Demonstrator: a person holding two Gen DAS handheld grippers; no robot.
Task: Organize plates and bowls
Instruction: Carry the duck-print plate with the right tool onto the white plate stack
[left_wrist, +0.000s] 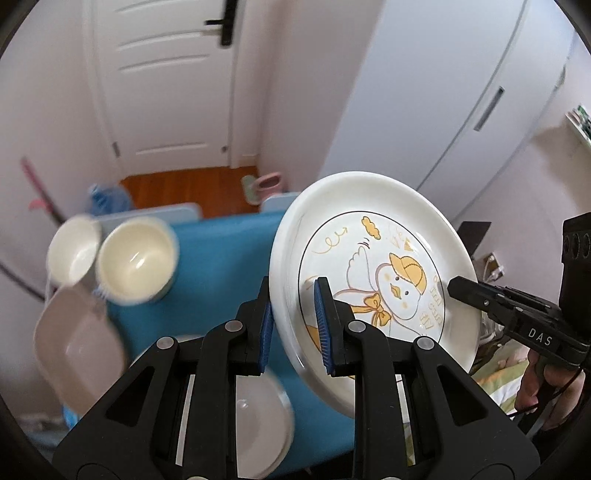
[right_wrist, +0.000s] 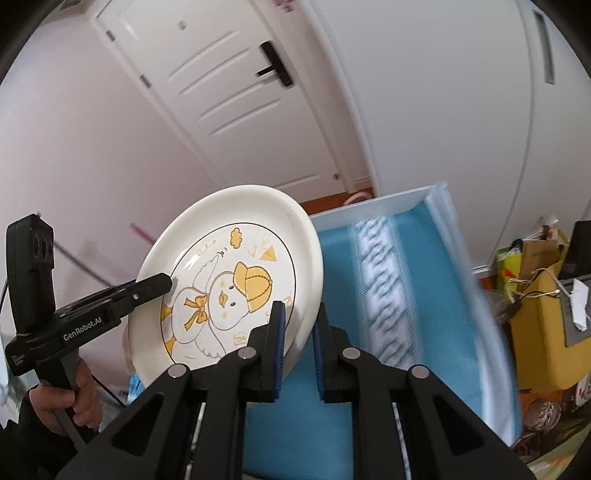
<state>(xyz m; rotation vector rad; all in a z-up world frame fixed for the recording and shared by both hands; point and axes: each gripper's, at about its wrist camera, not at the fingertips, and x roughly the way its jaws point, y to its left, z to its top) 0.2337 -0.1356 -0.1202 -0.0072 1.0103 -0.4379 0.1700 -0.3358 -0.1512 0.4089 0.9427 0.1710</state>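
Note:
A white plate (left_wrist: 373, 206) with a yellow-capped duck drawing hangs tilted above the blue table (left_wrist: 221, 251). My left gripper (left_wrist: 293, 295) is shut on its near-left rim, blue pads on both faces. My right gripper (left_wrist: 453, 287) comes in from the right and grips the opposite rim. In the right wrist view the same plate (right_wrist: 229, 236) leans to the left. There my right gripper (right_wrist: 299, 314) is shut on its lower right rim, and my left gripper (right_wrist: 167, 283) clamps the left edge. Two cream bowls (left_wrist: 136, 258) stand at the table's left.
A pale pink square dish (left_wrist: 77, 347) and a white round plate (left_wrist: 262, 417) lie blurred below my left gripper. A white door (left_wrist: 166, 92) and tall cabinet (left_wrist: 443, 110) stand behind. A patterned blue cloth (right_wrist: 388, 288) covers the table, with a yellow bag (right_wrist: 535, 332) at right.

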